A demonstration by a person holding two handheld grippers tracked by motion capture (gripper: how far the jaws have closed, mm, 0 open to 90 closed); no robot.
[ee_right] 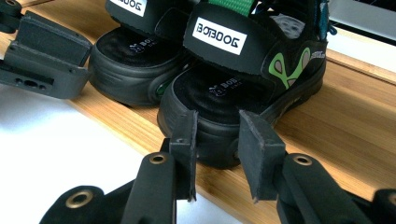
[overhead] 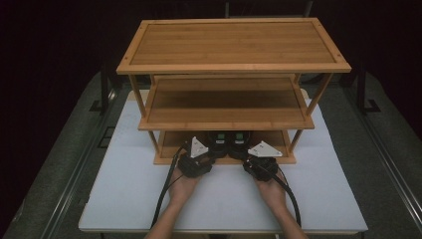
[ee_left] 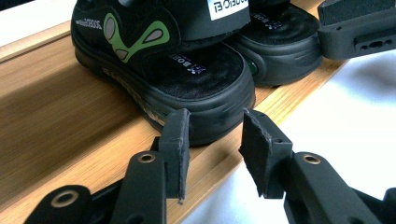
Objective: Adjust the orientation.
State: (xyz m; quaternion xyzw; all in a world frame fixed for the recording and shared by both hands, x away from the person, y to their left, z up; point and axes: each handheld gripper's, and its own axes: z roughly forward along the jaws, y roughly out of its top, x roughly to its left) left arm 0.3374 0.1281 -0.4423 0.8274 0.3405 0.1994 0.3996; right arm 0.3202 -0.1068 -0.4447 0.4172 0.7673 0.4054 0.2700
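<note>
Sandals [overhead: 228, 142] on bottom shelf [overhead: 169, 144] | both claws parted, toes just ahead

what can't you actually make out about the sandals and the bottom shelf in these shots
- High view: the two sandals on the bottom shelf are mostly hidden by the middle shelf.
- Left gripper view: the left sandal is cut off by the top edge, so its back is unseen.
- Right gripper view: whether the right gripper touches the right sandal is unclear.
</note>
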